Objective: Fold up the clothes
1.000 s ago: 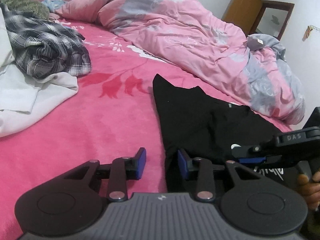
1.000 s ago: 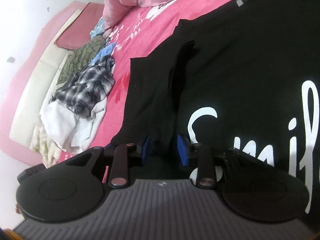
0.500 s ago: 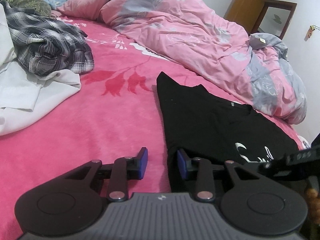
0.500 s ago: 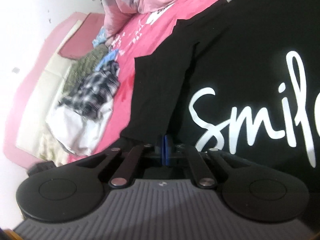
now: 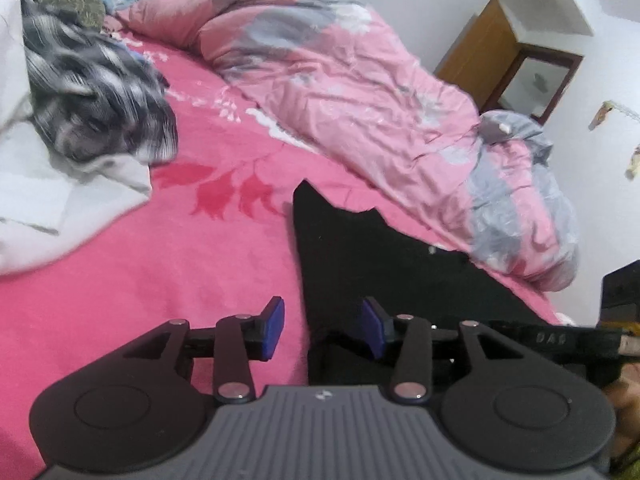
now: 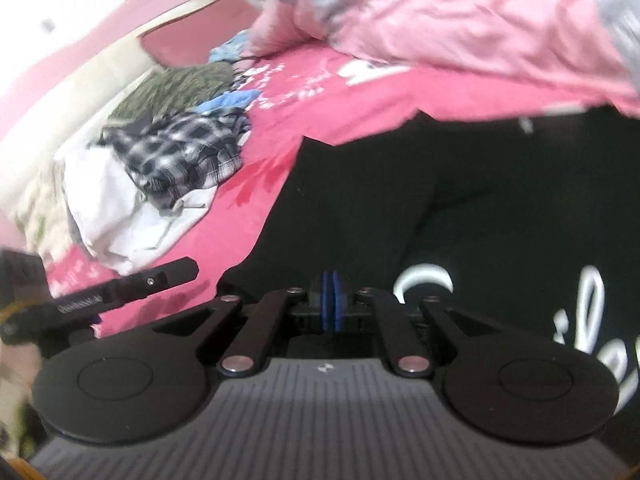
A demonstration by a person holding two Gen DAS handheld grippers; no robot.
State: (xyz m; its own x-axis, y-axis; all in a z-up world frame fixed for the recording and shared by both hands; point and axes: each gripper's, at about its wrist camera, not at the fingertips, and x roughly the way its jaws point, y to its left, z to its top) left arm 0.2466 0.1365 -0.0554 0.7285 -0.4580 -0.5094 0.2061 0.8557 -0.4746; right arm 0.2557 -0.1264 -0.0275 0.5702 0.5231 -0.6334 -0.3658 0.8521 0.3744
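A black T-shirt (image 5: 360, 248) with white lettering lies on the pink bed sheet (image 5: 160, 260). My left gripper (image 5: 322, 326) hovers low over the shirt's left edge. Its jaws are opening; the shirt's edge runs between the blue pads (image 5: 274, 322), which do not press on it. In the right wrist view my right gripper (image 6: 330, 300) is shut, its blue pads pinching the black T-shirt (image 6: 480, 200) near the white lettering (image 6: 424, 280). The cloth there is drawn up toward the pads. The right gripper's body (image 5: 560, 338) shows at the left view's right edge.
A crumpled pink and grey quilt (image 5: 340, 80) fills the far side of the bed. A pile with a plaid shirt (image 5: 92, 92) and a white garment (image 5: 48, 200) lies to the left. A wooden cabinet (image 5: 480, 48) stands by the far wall.
My right gripper shut on a fold of the black shirt, then rose and rolled with it. The left jaws spread a little wider. The left hand barely moved.
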